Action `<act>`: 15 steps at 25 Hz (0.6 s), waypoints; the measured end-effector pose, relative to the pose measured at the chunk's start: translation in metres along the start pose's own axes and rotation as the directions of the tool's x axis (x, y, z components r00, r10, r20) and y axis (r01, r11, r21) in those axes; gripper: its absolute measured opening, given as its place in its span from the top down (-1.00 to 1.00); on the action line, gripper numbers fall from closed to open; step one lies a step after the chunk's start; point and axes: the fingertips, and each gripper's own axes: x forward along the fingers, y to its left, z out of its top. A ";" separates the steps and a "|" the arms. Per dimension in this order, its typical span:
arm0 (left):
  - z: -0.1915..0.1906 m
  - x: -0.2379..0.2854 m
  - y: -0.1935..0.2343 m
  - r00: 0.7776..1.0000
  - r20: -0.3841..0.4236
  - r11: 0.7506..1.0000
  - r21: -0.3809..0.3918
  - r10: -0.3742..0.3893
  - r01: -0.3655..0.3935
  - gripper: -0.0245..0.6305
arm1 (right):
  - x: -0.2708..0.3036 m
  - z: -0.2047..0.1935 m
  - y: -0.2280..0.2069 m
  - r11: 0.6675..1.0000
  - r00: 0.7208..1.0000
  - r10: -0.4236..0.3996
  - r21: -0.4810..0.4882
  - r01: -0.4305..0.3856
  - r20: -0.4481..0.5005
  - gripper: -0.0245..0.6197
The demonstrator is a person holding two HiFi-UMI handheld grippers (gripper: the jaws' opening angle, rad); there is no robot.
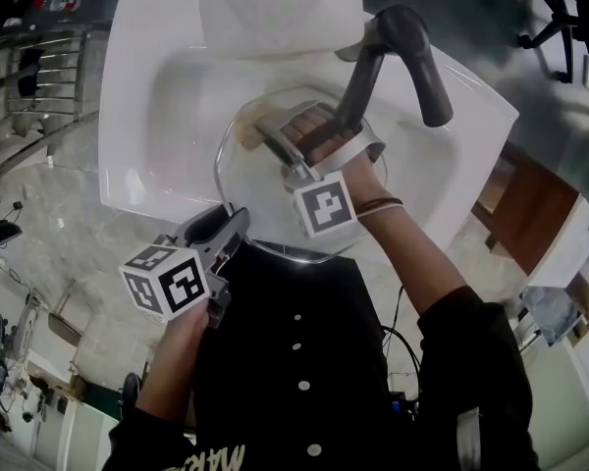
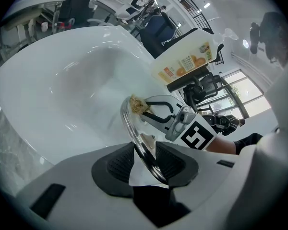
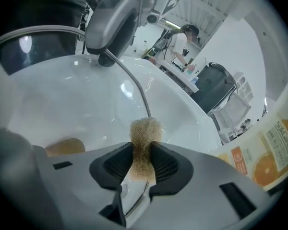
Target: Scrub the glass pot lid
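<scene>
The round glass pot lid (image 1: 243, 177) hangs tilted over the white sink (image 1: 147, 116). My left gripper (image 1: 231, 227) is shut on its near metal rim; in the left gripper view the rim (image 2: 145, 153) runs between the two pads. My right gripper (image 1: 278, 137) reaches over the lid from the right and is shut on a tan fibrous scrub pad (image 3: 144, 137). That pad (image 2: 137, 104) rests against the lid's far part, with the right gripper (image 2: 156, 113) behind it. A thin stretch of the lid's rim (image 3: 138, 91) curves off beyond the pad.
A grey faucet (image 1: 404, 49) arches over the sink's far right, close above the right gripper, and shows as a spout (image 3: 113, 18). A bottle with an orange label (image 2: 187, 63) stands beside the sink. People and furniture are in the background.
</scene>
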 end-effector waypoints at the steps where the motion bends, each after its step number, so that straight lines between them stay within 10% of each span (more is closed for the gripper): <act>1: 0.000 0.000 0.000 1.000 -0.001 1.000 0.003 0.001 -0.001 0.44 | 0.001 0.000 0.000 1.000 1.000 0.004 0.005 -0.004 0.003 0.52; 15: 0.000 0.000 0.004 1.000 -0.015 1.000 0.016 0.006 -0.006 0.43 | -0.004 -0.007 0.013 0.995 0.996 0.094 -0.027 -0.094 0.004 0.53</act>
